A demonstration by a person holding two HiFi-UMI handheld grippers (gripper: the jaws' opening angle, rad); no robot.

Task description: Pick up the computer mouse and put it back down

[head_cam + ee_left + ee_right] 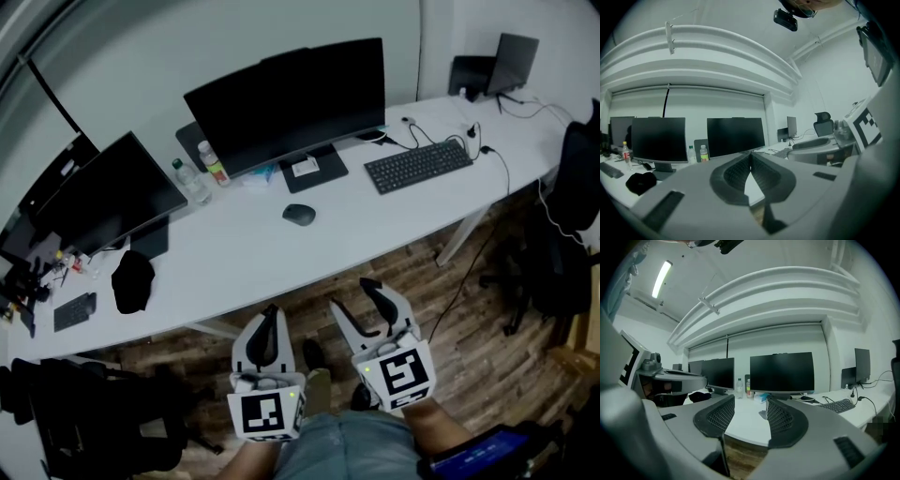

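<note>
A dark computer mouse point(299, 215) lies on the white desk point(253, 253), in front of the middle monitor. Both grippers hang level below the desk's near edge, over the wooden floor, well short of the mouse. In the head view my left gripper point(271, 313) is at lower centre; in its own view its jaws meet at the tips, and the left gripper point(751, 155) holds nothing. To its right, my right gripper point(350, 292) has its jaws apart. The right gripper view shows the right gripper point(750, 401) with only desk and floor in the gap.
On the desk stand two dark monitors point(291, 98) point(112, 192), a keyboard point(417, 165), two bottles point(192, 181), a black cloth point(132, 279) and a laptop point(511, 61) far right. Cables trail off the right end. Office chairs point(572, 216) stand on the wooden floor at right.
</note>
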